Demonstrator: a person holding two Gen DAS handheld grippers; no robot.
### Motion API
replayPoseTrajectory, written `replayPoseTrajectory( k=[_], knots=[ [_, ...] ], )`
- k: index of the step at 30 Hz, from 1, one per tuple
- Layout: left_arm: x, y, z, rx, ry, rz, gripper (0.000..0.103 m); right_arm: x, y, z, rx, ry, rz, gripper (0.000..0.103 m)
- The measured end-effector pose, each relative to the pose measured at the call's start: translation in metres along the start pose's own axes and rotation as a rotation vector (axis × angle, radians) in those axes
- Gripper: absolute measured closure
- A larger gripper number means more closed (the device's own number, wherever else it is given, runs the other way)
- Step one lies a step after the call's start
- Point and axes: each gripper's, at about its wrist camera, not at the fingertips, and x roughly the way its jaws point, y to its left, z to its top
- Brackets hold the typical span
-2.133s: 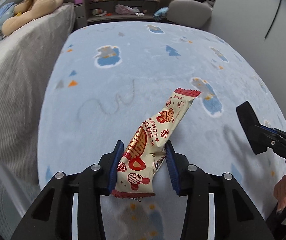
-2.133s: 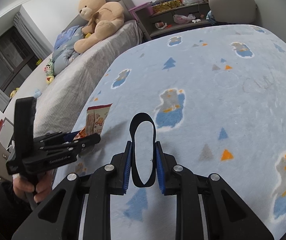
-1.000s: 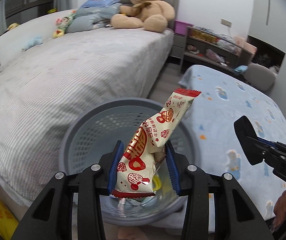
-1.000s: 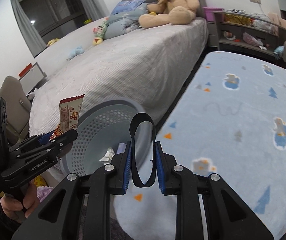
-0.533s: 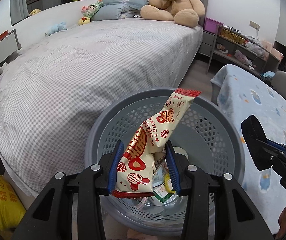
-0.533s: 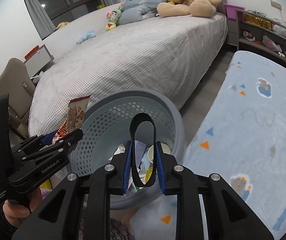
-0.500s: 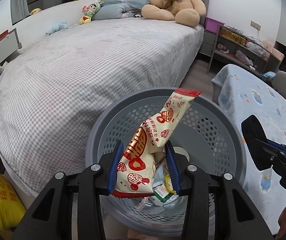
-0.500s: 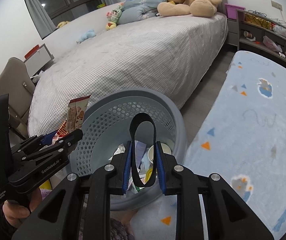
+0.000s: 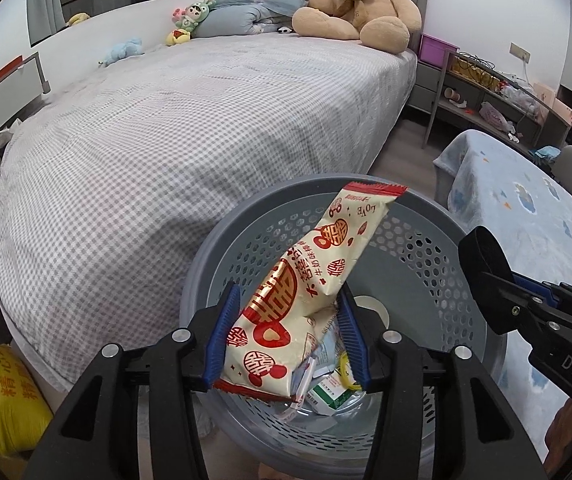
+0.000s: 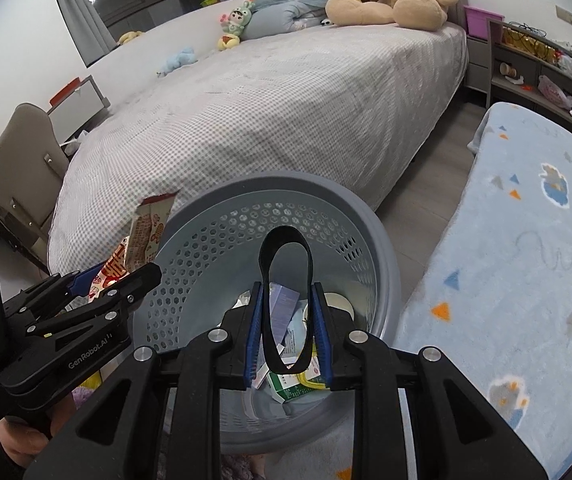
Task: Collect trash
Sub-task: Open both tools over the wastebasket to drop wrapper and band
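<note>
Left wrist: snack wrapper (image 9: 306, 296) slants up-right over basket (image 9: 438, 216), loose in opening jaws; right jaws' band (image 10: 286, 300) upright.

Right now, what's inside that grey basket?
The grey basket holds paper scraps, a green-and-white carton and a roll of tape. The black loop and the grippers cover the rest of the bottom.

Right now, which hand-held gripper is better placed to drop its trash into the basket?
Right hand-held gripper: its black band hangs over the basket's middle; the left's wrapper sits nearer the rim.
</note>
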Motion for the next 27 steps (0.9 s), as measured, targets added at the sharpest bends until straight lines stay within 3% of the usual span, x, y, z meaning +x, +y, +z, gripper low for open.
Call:
replayPoseTrajectory(
  k=[2,3,10,27],
  knots=[
    [-0.0002,0.0007,-0.0003,-0.003,0.001,0.003,0.045,-0.0016,0.0013,0.0008,-0.001,-0.012,0.003,0.055],
    [-0.0009,0.0013,-0.0008,-0.004,-0.003,0.007,0.043,-0.0024,0.002,0.0007,-0.004,-0.016,-0.001,0.053],
    [-0.0057,0.0017,-0.0023,-0.002,-0.017,0.026,0.037,-0.005,0.0007,-0.0002,-0.005,-0.018,-0.01,0.053],
    [-0.0084,0.0042,-0.0013,-0.012,-0.022,0.032,0.032,-0.0062,-0.0033,-0.0035,0.008,-0.019,-0.02,0.043]
  ],
)
